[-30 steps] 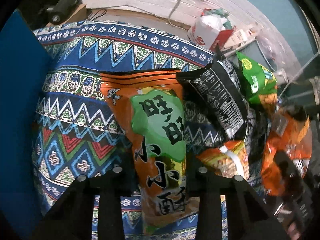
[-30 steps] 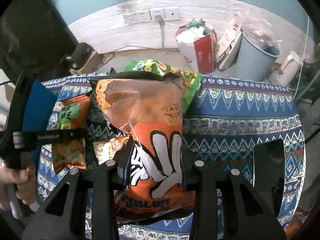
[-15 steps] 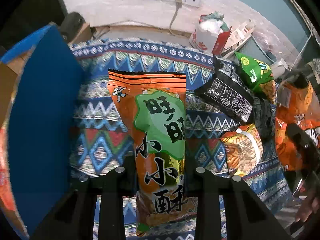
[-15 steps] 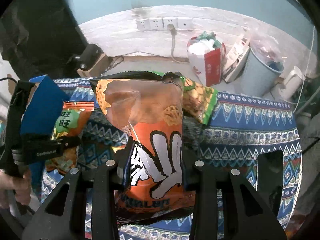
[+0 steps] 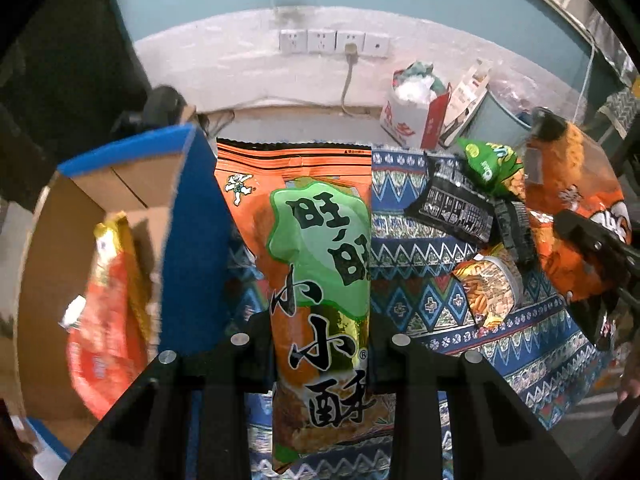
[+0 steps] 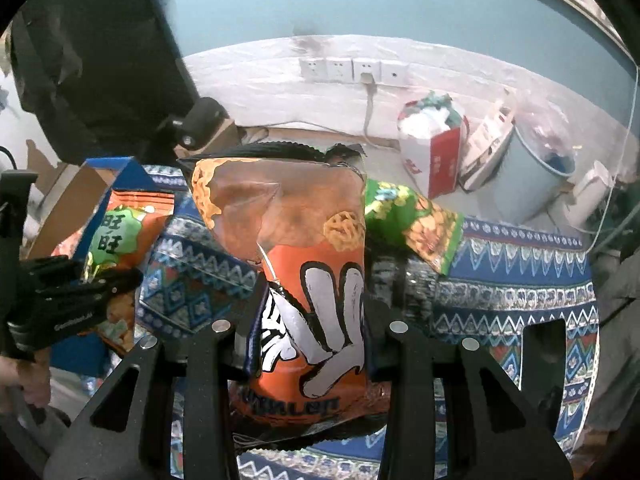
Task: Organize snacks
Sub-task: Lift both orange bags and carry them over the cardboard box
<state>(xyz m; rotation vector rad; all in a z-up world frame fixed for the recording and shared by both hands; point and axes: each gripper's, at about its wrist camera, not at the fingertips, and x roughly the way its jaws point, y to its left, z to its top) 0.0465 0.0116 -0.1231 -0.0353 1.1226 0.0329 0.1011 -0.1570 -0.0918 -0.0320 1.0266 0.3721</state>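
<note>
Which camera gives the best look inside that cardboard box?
The left wrist view: the box stands open on the left, with a red packet inside. The right wrist view catches only its blue edge, far left, behind the left gripper.

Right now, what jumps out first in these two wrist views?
Each gripper is clamped on a snack: the left gripper holds the orange foil bag with a green label, and the right gripper holds the orange chip bag with a white hand print. Left of them, the open blue cardboard box already holds a red packet.
</note>
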